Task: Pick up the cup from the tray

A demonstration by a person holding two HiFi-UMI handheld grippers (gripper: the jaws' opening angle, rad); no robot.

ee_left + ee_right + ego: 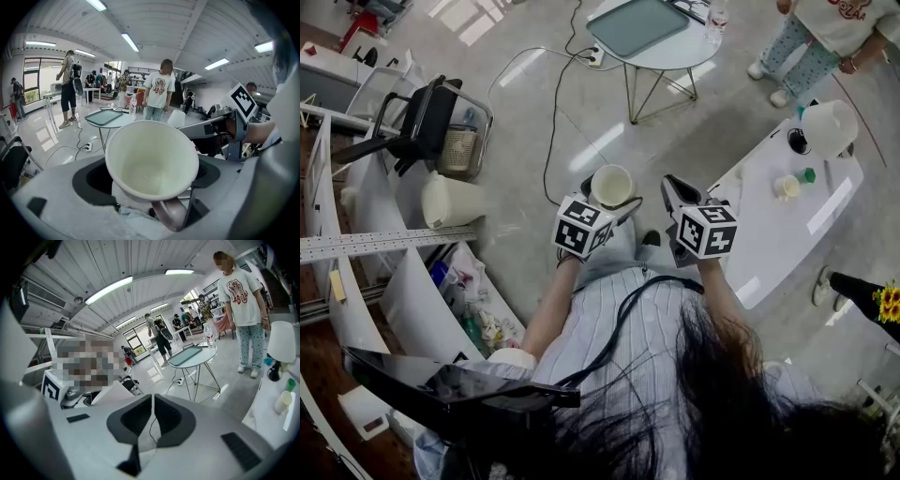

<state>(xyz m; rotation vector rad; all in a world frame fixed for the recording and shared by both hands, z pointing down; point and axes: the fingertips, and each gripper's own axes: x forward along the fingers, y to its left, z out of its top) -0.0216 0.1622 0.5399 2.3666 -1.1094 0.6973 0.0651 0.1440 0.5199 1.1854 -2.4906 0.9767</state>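
Left claw (607, 199): clamped on the cup (152, 159), held up in the air in front of the person, above the floor.
Cup: cream, empty, with one handle. In the left gripper view its open mouth faces the camera and the handle points down and to the right.
Cup's place: off the tray (637, 25) and well apart from it, on the near side of the room.
Tray: teal, flat, lying on a small round counter (675, 58) at the far side.
Right claw (152, 413): jaws together with nothing between them, held just right of the left one, level with it.
Long white counter (769, 234): to the right, carrying a white lamp (830, 127), a small pale cup (787, 187) and a green object (807, 174) close together at its far end.
Bystander (241, 301): stands in a printed T-shirt and patterned trousers at the far right, near the round counter.
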